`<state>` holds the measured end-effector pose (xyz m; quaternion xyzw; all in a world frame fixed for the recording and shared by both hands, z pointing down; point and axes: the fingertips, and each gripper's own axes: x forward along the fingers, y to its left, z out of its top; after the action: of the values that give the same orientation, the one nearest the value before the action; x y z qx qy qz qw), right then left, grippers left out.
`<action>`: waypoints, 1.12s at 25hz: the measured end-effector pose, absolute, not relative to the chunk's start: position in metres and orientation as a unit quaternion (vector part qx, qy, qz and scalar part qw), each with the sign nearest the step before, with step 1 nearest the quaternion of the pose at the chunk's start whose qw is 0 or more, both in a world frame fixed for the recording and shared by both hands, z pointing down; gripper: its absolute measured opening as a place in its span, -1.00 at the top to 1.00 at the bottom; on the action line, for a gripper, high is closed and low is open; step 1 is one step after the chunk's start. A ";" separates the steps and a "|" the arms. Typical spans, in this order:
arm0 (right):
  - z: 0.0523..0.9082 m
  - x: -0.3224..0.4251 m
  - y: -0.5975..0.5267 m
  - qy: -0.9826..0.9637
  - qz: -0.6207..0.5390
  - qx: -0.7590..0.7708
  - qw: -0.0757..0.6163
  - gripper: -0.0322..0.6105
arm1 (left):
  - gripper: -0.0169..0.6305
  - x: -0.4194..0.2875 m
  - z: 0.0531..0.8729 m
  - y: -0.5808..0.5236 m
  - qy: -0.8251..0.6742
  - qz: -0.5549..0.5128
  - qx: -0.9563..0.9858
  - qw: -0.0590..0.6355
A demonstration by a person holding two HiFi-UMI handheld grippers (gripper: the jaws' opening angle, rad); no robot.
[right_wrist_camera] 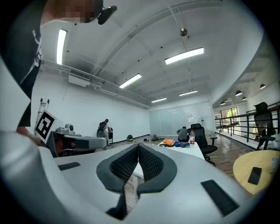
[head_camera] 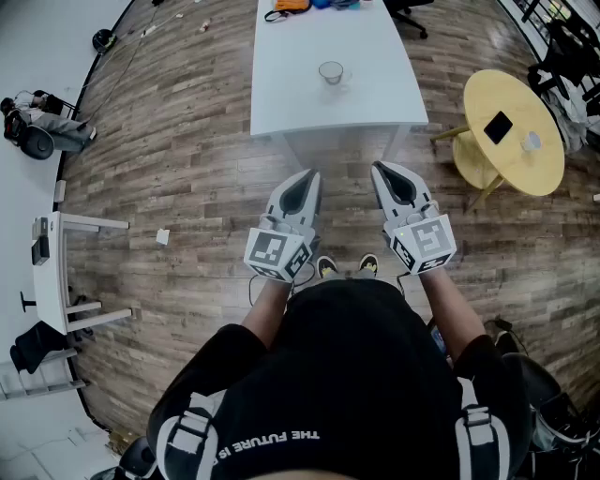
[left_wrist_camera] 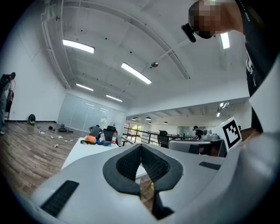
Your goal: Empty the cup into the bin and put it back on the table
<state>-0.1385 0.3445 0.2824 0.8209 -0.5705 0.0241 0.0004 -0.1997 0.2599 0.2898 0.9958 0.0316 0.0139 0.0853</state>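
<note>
A clear cup [head_camera: 331,72] stands upright on the white table [head_camera: 300,103], near the middle of its near half. My left gripper [head_camera: 310,176] and right gripper [head_camera: 379,170] hover side by side over the wooden floor, just short of the table's near edge. Both are shut with nothing between the pads, as the left gripper view [left_wrist_camera: 141,151] and the right gripper view [right_wrist_camera: 138,149] show. The cup's contents cannot be made out. No bin shows in any view.
A round yellow side table [head_camera: 525,155] with a dark phone [head_camera: 498,127] stands at the right. A white desk [head_camera: 58,272] lines the left wall. Orange and blue items [head_camera: 292,6] lie at the white table's far end. People sit far off [right_wrist_camera: 183,132].
</note>
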 end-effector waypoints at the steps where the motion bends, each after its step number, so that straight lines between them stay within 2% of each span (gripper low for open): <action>1: 0.283 -0.138 0.344 -0.569 0.024 0.822 0.001 0.85 | 0.88 -0.200 0.290 0.259 0.032 0.013 0.996 0.083; 18: 0.292 -0.148 0.309 -0.542 0.028 0.840 0.008 0.85 | 0.88 -0.222 0.297 0.211 0.038 0.008 0.998 0.048; 28: 0.304 -0.113 0.272 -0.545 0.034 0.838 0.011 0.85 | 0.88 -0.191 0.312 0.168 0.034 0.019 0.998 0.059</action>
<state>-0.1131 0.2725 0.3040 0.8380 -0.5445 0.0341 0.0112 -0.1914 0.1679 0.3117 0.9975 0.0338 0.0185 0.0592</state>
